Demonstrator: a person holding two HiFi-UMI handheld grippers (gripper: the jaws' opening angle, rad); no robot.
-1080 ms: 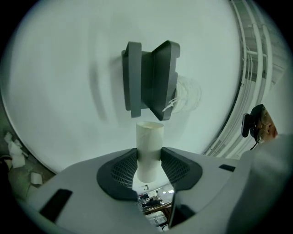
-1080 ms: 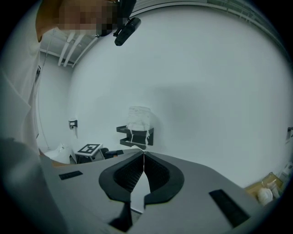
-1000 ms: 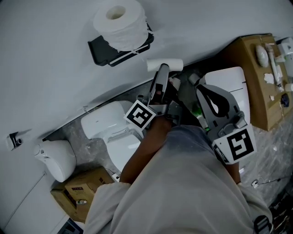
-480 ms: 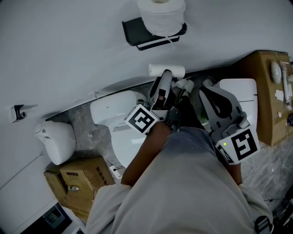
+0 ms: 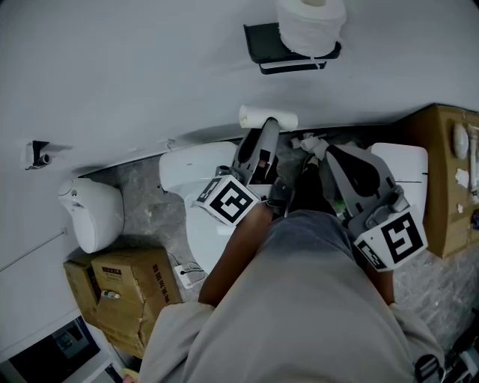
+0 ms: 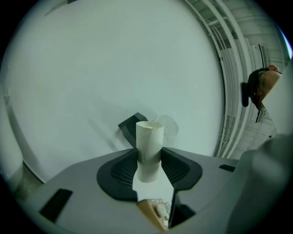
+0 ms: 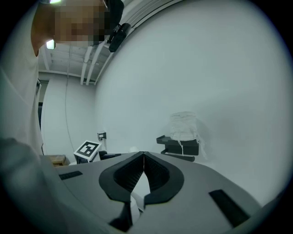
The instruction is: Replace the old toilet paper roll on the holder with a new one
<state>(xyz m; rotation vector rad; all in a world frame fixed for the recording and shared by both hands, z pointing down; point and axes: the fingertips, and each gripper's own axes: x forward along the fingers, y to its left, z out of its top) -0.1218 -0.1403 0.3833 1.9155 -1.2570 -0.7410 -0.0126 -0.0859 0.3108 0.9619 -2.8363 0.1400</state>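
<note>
Gripping the tube (image 6: 149, 137), the left gripper (image 6: 149, 157) has its jaws partway apart, both pads pressed against the tube's sides around its lower half. In the left gripper view the tube stands upright between them: bare pale cardboard, open end on top. From the head view it lies crosswise at that gripper's tip, close to the wall (image 5: 135, 82) and above the toilet (image 5: 194, 168).

Over to the right gripper (image 7: 143, 157): jaws together, tips touching, nothing clamped between them. It sits just beside the left one.

Up on the wall, the black holder (image 5: 262, 39) carries a full white roll (image 5: 310, 21) standing on end on top of it, well apart from the tube. The right gripper view shows that roll's outer wraps loose and a little ragged.
</note>
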